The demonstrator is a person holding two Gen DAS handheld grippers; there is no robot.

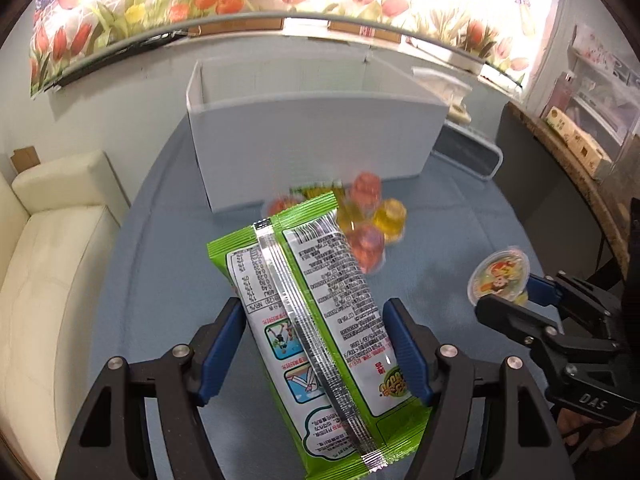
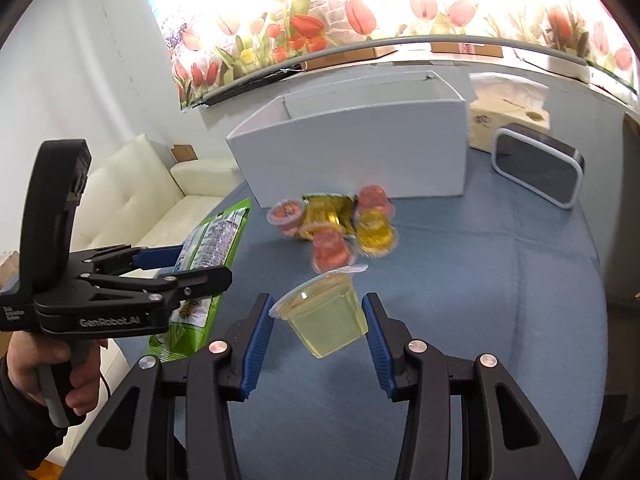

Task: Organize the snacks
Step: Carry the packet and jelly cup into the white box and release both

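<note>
Left wrist view: green snack packet (image 1: 320, 332) held back side up between the blue fingers (image 1: 222, 350) of the left gripper (image 1: 316, 344), lifted over the desk (image 1: 160, 272).
Left fingers: pinching the packet by its two long edges.
Right wrist view: pale yellow jelly cup (image 2: 326, 316) lies tilted between the fingers (image 2: 258, 344) of the right gripper (image 2: 320, 340), lid towards the left.
Right fingers: pinching the cup by its sides.
Pile: red and yellow jelly cups (image 2: 340, 228) on a yellow packet (image 2: 326, 208), blurred, mid-desk, just near of the white box (image 2: 360, 152).
Box: open-topped, at the far side.
Far right: dark white-rimmed speaker (image 2: 538, 168), beside a tissue box (image 2: 508, 120).
Left: cream sofa (image 1: 52, 248) beyond the desk edge.
</note>
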